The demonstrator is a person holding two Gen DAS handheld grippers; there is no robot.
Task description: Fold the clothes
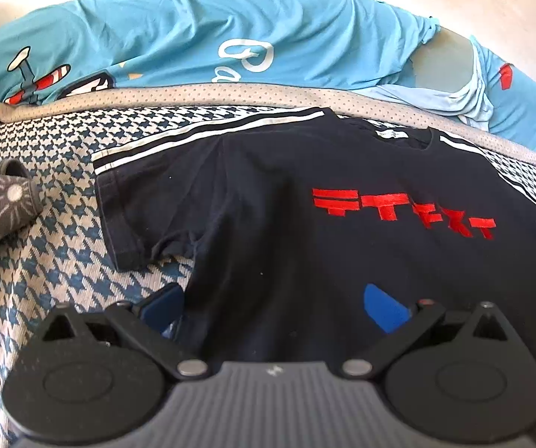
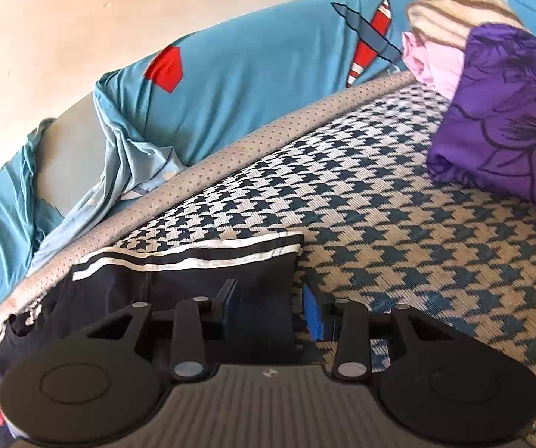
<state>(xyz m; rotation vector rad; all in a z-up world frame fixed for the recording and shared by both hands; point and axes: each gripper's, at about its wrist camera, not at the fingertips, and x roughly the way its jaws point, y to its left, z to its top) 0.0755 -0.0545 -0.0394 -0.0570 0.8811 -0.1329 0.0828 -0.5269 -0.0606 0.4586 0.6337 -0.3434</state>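
Shirt (image 1: 305,201) lies flat on the bed (image 1: 43,261), collar away from both tongs. Left tongs (image 1: 273,304) gape over its lower side edge; right tongs (image 2: 269,308) stand apart astride the striped sleeve (image 2: 230,261), nearer a grip, pads not pressing.

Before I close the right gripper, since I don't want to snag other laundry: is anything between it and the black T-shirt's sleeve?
Nothing visible: the right gripper already straddles the black T-shirt sleeve; the purple garment lies apart.
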